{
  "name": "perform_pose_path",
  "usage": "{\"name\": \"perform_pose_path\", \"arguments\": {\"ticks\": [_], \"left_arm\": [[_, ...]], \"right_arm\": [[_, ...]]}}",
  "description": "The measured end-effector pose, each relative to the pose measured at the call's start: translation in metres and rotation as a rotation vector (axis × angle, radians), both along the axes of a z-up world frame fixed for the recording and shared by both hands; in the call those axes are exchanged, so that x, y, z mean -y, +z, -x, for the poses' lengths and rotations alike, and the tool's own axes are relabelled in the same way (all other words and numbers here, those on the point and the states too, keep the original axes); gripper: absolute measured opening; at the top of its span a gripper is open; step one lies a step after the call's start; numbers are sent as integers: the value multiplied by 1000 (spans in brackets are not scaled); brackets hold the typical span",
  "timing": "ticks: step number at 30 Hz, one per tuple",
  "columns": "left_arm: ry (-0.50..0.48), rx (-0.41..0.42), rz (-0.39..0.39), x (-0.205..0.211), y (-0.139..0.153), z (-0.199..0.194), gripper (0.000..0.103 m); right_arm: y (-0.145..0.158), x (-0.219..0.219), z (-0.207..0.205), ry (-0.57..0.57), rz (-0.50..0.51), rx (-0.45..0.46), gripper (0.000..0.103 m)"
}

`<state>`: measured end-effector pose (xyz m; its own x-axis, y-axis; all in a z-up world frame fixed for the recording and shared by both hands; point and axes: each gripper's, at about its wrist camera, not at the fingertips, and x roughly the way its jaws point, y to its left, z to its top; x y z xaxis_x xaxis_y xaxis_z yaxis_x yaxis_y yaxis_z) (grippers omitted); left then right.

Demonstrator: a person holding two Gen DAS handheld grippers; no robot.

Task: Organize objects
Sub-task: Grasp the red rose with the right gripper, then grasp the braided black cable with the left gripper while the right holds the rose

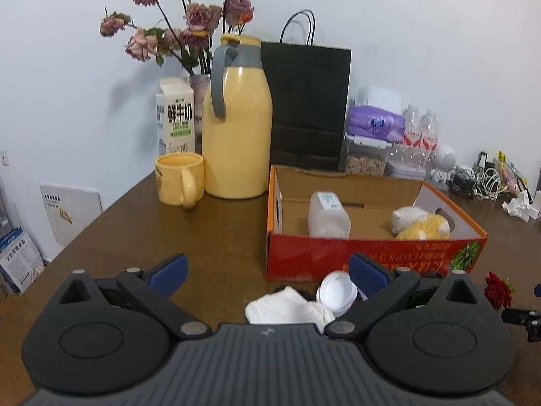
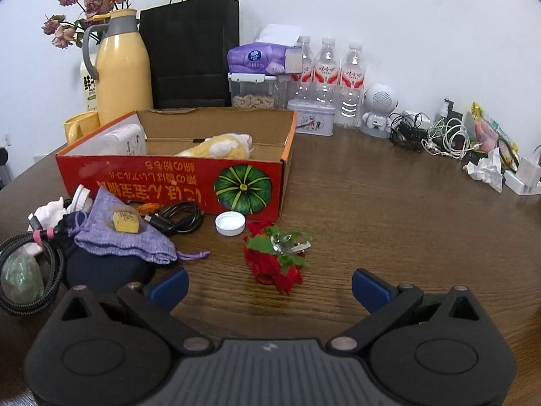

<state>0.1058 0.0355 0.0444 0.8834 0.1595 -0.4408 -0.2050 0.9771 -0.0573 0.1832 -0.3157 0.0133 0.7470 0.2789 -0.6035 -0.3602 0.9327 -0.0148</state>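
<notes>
Grippers both gape empty as I hover: left gripper (image 1: 268, 272) over white cloth (image 1: 287, 306), right gripper (image 2: 269, 286) before red flower (image 2: 274, 257) (box (image 2: 169, 177) just beyond).

Home: cluttered table (image 2: 372, 203), thermos (image 1: 236, 118)

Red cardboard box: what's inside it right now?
Inside the red cardboard box: a white plastic container lying at the left and a yellow-and-white plush toy at the right. The near wall hides the floor just behind it.
</notes>
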Motion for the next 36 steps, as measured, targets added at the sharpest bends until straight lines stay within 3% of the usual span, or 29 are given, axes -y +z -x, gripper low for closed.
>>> {"name": "perform_pose_path", "arguments": {"ticks": [13, 15, 18, 20, 25, 36], "left_arm": [[-7, -40, 40, -1, -13, 0, 103], [-8, -45, 39, 0, -14, -2, 103], [-10, -49, 39, 1, -15, -4, 103], [-11, -53, 38, 2, -15, -6, 103], [-17, -56, 40, 4, -17, -9, 103], [-11, -68, 48, 3, -21, -9, 103]], "right_arm": [[-10, -7, -40, -28, -13, -51, 94], [-13, -11, -47, -32, -7, -54, 87], [-19, -14, -54, -44, -13, -65, 68], [-21, -14, -54, -35, -26, -70, 46], [-21, -14, -49, -21, -31, -48, 41], [-14, -14, -35, -11, -37, 26, 40]]}}
